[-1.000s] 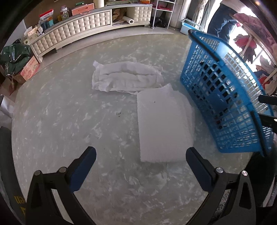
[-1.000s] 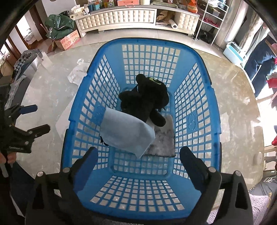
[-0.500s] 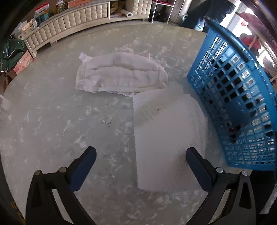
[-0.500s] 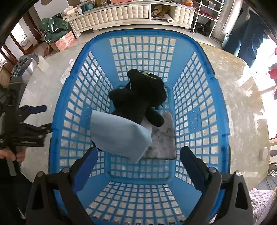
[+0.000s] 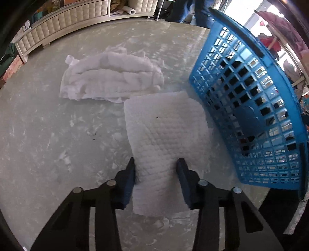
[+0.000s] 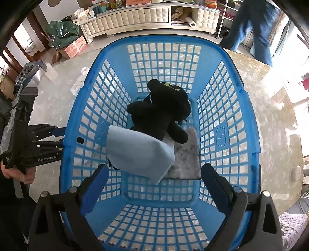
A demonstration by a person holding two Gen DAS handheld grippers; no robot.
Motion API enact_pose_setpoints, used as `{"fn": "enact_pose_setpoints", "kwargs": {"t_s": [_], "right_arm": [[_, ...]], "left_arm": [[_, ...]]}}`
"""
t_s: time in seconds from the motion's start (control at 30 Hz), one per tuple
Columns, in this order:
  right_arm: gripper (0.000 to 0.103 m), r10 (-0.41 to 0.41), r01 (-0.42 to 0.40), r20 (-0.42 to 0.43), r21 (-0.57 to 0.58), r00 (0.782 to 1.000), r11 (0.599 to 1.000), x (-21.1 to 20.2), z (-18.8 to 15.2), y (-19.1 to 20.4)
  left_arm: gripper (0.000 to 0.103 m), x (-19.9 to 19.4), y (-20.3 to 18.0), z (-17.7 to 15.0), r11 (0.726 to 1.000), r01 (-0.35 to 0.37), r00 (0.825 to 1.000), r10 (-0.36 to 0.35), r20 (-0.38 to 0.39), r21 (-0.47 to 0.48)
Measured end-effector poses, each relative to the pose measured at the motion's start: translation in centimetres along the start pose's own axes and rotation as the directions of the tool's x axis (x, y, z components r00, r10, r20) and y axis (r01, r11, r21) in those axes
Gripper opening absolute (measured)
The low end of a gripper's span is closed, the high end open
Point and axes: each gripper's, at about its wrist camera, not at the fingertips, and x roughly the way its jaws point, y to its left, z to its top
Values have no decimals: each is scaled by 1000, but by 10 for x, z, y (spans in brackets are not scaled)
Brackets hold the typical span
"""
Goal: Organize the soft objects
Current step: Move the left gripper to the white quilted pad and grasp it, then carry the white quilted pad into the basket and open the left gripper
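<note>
In the left wrist view a folded white quilted cloth lies on the marble table beside the blue basket. My left gripper has its jaws closing around the cloth's near end, fingers touching both sides. A crumpled white cloth lies farther back. In the right wrist view my right gripper is open and empty above the blue basket, which holds a black plush toy, a light blue cloth and a grey cloth.
The marble table spreads to the left of the cloths. A cream cabinet stands along the far wall with boxes and a green bag beside it. A person in jeans stands behind the table.
My left gripper has moved forward onto the white quilted cloth and its jaws have narrowed around it. My right gripper has stayed open over the basket, shifting slightly.
</note>
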Motion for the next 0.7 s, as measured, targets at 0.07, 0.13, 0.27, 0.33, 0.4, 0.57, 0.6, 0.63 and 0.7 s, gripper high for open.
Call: {"fn": "enact_pose_setpoints", "kwargs": {"t_s": [0.07,0.13,0.27,0.33,0.4,0.57,0.6,0.63,0.7], "right_arm": [[96,3,-3,2,0,1000,1000,-3,-3,0],[96,3,-3,6,-2,1000,1000,-6,-6,1],[96,-3,3,19,-3,1000,1000,-16,-11,1],[96,-9,9,33,-1,999,1000,-23,-14,1],[96,-9,9,39,0,999,1000,-29,-15,2],[100,-21,21,63,-3,998,1000,-46,-21,3],[100,-24,25,68,-2,997,1000,-49,-23,2],[100,-28,28,72,0,997,1000,-51,-24,1],[100,-44,44,77,6,996,999,-57,-28,-2]], "left_arm": [[30,-4,-4,-1,1000,4,1000,-4,9,3],[26,-10,-8,-2,1000,9,1000,-9,16,3],[22,-27,-15,-14,1000,16,999,-16,33,3],[20,-36,-12,-15,1000,19,999,-19,40,-4],[20,-42,-14,-18,1000,18,999,-18,50,-10],[19,-73,-16,-29,1000,16,996,-16,87,-5],[19,-81,-17,-32,1000,17,995,-16,97,-6],[19,-86,-18,-33,1000,17,994,-17,104,-5],[19,-96,-20,-35,1000,16,993,-15,120,-2]]}}
